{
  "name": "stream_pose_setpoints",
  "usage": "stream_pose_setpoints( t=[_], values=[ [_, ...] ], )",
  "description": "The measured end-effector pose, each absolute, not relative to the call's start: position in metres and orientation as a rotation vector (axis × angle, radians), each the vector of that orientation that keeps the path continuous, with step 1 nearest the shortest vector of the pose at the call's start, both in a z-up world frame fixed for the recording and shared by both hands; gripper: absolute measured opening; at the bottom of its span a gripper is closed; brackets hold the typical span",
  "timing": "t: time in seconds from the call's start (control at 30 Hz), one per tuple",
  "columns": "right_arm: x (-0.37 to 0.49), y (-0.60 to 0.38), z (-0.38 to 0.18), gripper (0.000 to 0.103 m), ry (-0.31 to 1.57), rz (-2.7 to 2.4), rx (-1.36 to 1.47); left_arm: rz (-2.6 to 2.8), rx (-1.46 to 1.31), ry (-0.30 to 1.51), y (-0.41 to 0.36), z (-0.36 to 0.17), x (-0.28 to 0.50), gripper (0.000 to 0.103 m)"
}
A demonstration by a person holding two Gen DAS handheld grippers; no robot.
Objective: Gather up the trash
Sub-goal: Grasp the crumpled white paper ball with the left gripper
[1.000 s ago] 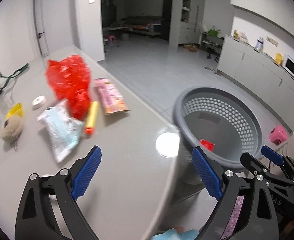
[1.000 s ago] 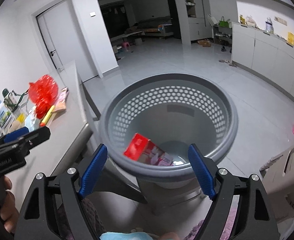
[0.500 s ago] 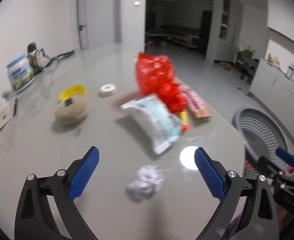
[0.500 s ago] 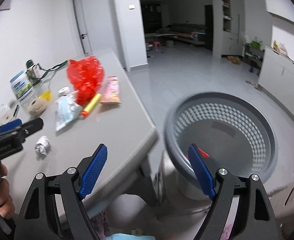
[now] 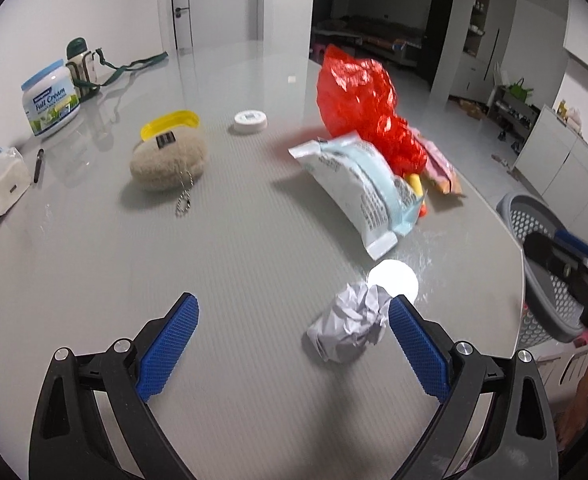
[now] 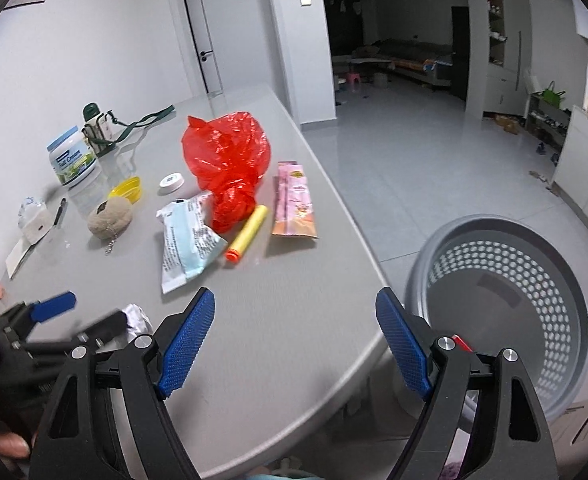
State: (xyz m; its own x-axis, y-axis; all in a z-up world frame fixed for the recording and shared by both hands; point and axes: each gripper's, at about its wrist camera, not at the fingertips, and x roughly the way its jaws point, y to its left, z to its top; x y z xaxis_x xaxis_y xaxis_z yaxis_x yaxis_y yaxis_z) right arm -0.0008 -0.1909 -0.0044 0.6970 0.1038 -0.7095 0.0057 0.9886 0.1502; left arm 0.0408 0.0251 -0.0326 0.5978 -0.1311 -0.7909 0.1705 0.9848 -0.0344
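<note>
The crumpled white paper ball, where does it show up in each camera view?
Left wrist: crumpled white paper ball lies low, right of centre, beside the right fingertip of the left hand-held gripper.
Right wrist: lower left, partly hidden behind that gripper.
Shared landmark: red plastic bag.

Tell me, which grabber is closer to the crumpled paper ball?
Left. The left gripper is open right around the paper ball, which lies by its right finger. The right gripper is open farther off, over the table edge near the basket.

Left gripper and right gripper both hold jaws wide apart.
</note>
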Motion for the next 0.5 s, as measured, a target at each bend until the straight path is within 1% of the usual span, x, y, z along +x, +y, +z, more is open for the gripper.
stream_pose_setpoints(
  t=[0.17, 0.23, 0.33, 0.37, 0.4, 0.43, 0.5],
  values=[
    [0.016, -0.190, 0.002, 0.079, 0.813, 0.084, 0.128, -0.175, 0.058, 0.943, 0.018, -0.039, 0.044, 0.094],
    [0.023, -0.191, 0.006, 0.079, 0.810, 0.091, 0.119, -0.172, 0.064, 0.944, 0.015, -0.041, 0.046, 0.091],
    [0.029, -0.194, 0.009, 0.079, 0.809, 0.093, 0.112, -0.182, 0.086, 0.969, 0.007, -0.047, 0.050, 0.072],
    [0.032, -0.195, 0.010, 0.079, 0.809, 0.091, 0.111, -0.181, 0.098, 0.962, 0.006, -0.047, 0.049, 0.070],
    [0.033, -0.197, 0.011, 0.079, 0.808, 0.088, 0.112, -0.198, 0.105, 0.957, 0.003, -0.047, 0.048, 0.061],
    [0.035, -0.198, 0.012, 0.079, 0.808, 0.087, 0.112, -0.211, 0.104, 0.955, 0.002, -0.046, 0.046, 0.056],
    [0.037, -0.203, 0.012, 0.079, 0.810, 0.079, 0.118, -0.226, 0.109, 0.953, 0.001, -0.045, 0.045, 0.037]
  ],
)
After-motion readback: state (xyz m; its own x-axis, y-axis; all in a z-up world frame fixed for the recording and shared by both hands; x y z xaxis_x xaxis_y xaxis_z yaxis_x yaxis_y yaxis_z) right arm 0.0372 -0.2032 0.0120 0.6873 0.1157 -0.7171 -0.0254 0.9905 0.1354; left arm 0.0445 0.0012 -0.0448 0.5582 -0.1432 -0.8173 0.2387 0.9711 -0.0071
